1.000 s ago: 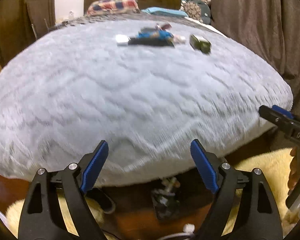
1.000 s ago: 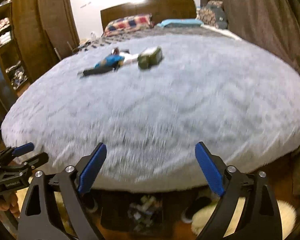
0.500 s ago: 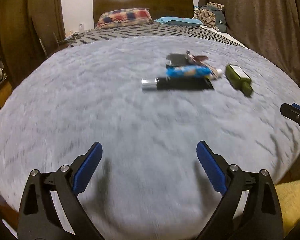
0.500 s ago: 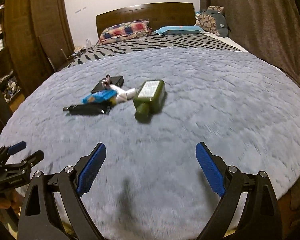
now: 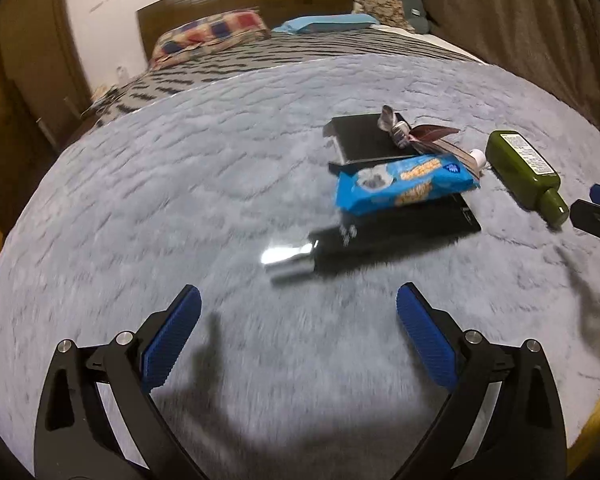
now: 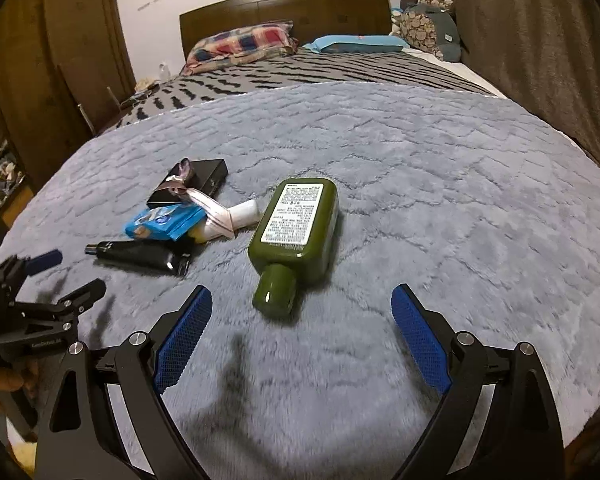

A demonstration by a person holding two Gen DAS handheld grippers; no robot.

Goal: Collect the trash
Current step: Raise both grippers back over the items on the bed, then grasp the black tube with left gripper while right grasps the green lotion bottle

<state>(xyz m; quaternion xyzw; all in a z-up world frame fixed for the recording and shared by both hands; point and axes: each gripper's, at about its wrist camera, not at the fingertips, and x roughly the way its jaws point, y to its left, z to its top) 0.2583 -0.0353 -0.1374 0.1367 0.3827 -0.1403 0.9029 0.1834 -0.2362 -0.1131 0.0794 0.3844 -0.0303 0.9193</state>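
Left gripper point(image 5: 298, 316): your jaws spread wide, nothing between; black tube point(image 5: 376, 236) lies just ahead, long axis crosswise
Right gripper point(image 6: 302, 318): spread, empty; green bottle point(image 6: 296, 232) on grey blanket point(image 6: 440, 200), cap toward you, axis lengthwise

Both grippers have come in over the blanket point(image 5: 180, 200), toward the trash pile point(image 5: 404, 184).

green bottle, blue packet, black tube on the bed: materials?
Green bottle: looks like glossy rigid plastic, given the sharp highlights and stuck-on paper label. Blue packet: probably thin printed film; shiny and crinkled. Black tube: likely soft matte plastic with a flat crimped end, and a mirror-bright, metallic-looking cap; blur leaves that open.
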